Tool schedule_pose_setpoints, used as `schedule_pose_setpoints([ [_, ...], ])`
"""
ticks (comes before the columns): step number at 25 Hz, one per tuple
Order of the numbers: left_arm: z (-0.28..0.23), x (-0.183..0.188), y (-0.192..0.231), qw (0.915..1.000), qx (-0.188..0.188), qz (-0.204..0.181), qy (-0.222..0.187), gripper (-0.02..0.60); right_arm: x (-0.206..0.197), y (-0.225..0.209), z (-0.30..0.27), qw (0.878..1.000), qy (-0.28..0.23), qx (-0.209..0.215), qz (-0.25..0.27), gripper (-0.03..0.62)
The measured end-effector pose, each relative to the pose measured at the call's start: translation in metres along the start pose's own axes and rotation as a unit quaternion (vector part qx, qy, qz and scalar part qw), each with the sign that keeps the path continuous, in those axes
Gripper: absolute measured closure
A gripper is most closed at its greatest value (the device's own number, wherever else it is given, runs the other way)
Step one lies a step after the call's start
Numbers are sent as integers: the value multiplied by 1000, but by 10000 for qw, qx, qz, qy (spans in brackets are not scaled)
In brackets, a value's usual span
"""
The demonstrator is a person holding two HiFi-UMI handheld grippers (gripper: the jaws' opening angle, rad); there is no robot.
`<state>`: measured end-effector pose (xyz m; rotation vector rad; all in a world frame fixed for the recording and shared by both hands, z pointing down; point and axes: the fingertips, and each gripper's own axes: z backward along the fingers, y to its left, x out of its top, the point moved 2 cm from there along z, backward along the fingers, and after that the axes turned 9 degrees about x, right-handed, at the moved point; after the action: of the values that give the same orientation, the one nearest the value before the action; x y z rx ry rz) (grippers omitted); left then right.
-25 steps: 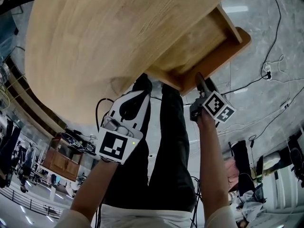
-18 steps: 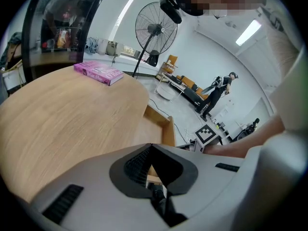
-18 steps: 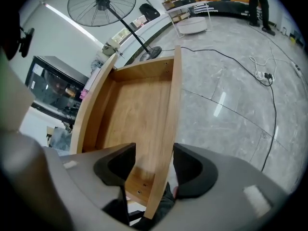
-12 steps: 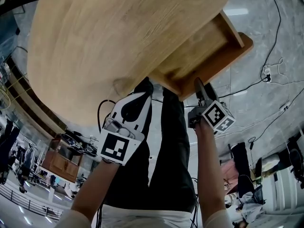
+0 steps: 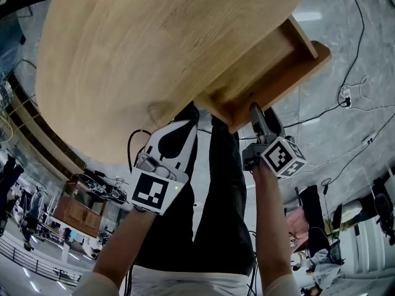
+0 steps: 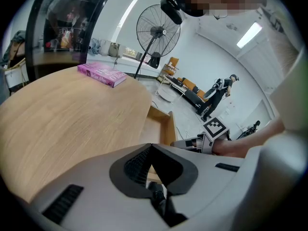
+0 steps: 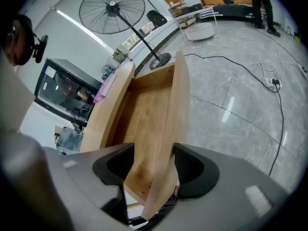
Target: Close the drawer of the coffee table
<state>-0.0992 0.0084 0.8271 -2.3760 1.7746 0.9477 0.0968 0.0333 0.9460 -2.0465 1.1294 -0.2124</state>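
The oval wooden coffee table [image 5: 142, 48] fills the head view, and its drawer [image 5: 265, 57] stands pulled out at the right. My right gripper [image 5: 254, 111] sits at the near corner of the drawer's front panel [image 5: 281, 79]. In the right gripper view the panel [image 7: 172, 119] stands between the jaws of the right gripper [image 7: 151, 165]. The jaws are opening, and a gap shows at the left pad. My left gripper [image 5: 187, 111] hangs shut and empty below the table's near edge, above the person's legs. Its tips [image 6: 151, 147] meet in the left gripper view.
A pink book [image 6: 102, 74] lies on the far side of the tabletop. A standing fan [image 7: 111, 8] and a dark monitor [image 7: 65, 93] stand beyond the table. Cables and a power strip [image 5: 349, 91] trail over the grey floor to the right of the drawer.
In the head view the right gripper's marker cube has drawn back toward the person and its tip has slid slightly left along the drawer front. The left gripper has stayed put.
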Motion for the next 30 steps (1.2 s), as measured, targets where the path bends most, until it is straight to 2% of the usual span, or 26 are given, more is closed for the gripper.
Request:
schedule_pose_setpoints([
  [17,6,5,11,9998,70,157,-125,577,2,52,-34,9968,202,681,380,298],
  [30,6,8,21,9992,110,336,-175,577,3,94,-69,9877,454,1353,645,293],
])
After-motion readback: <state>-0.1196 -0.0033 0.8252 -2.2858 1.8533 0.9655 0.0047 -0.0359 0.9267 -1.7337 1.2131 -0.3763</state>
